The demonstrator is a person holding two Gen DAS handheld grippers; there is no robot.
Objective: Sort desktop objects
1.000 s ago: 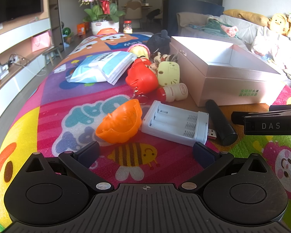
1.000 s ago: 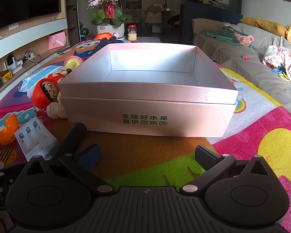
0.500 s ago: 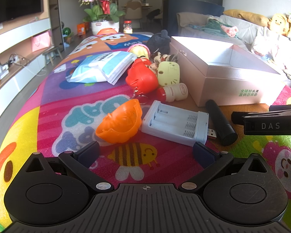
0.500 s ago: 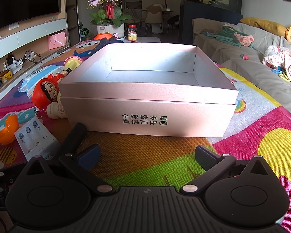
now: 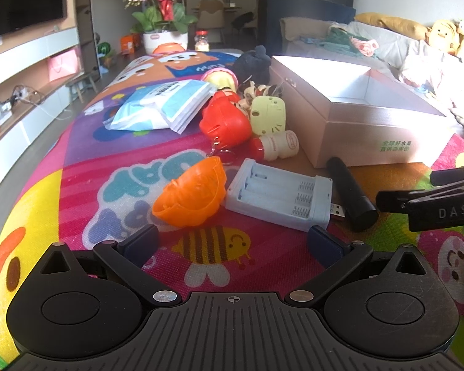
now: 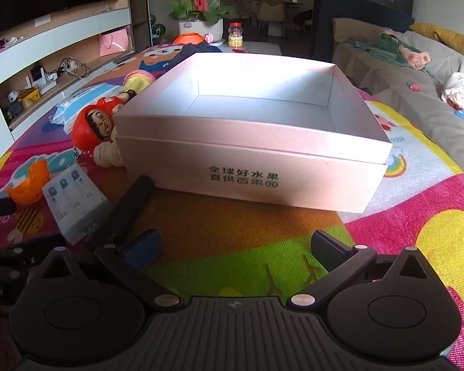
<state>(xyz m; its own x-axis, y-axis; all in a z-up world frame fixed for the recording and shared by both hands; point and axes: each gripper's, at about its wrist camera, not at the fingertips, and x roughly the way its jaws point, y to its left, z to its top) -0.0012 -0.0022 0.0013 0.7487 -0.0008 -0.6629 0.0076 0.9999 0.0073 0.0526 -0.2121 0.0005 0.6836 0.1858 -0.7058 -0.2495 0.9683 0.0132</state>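
An open pink cardboard box [image 6: 253,167] stands empty on a colourful play mat [image 5: 86,154]. Left of it lie an orange plastic shell [image 5: 191,194], a pale blue battery charger [image 5: 278,193], a black cylinder [image 5: 351,196], a small red-capped bottle [image 5: 277,147], a red doll figure [image 5: 224,122], a yellow toy [image 5: 267,114] and a blue tissue pack [image 5: 161,105]. My left gripper [image 5: 232,242] is open, just short of the shell and charger. My right gripper [image 6: 233,247] is open before the box front, nothing between its fingers; its black body [image 5: 433,199] shows at the left view's right edge.
A flower pot [image 5: 164,35] and a jar [image 5: 202,40] stand at the mat's far end. A sofa [image 6: 417,71] with cloths and plush toys runs along the right. TV shelving [image 6: 55,52] lines the left wall. A black plush [image 5: 253,63] lies behind the toys.
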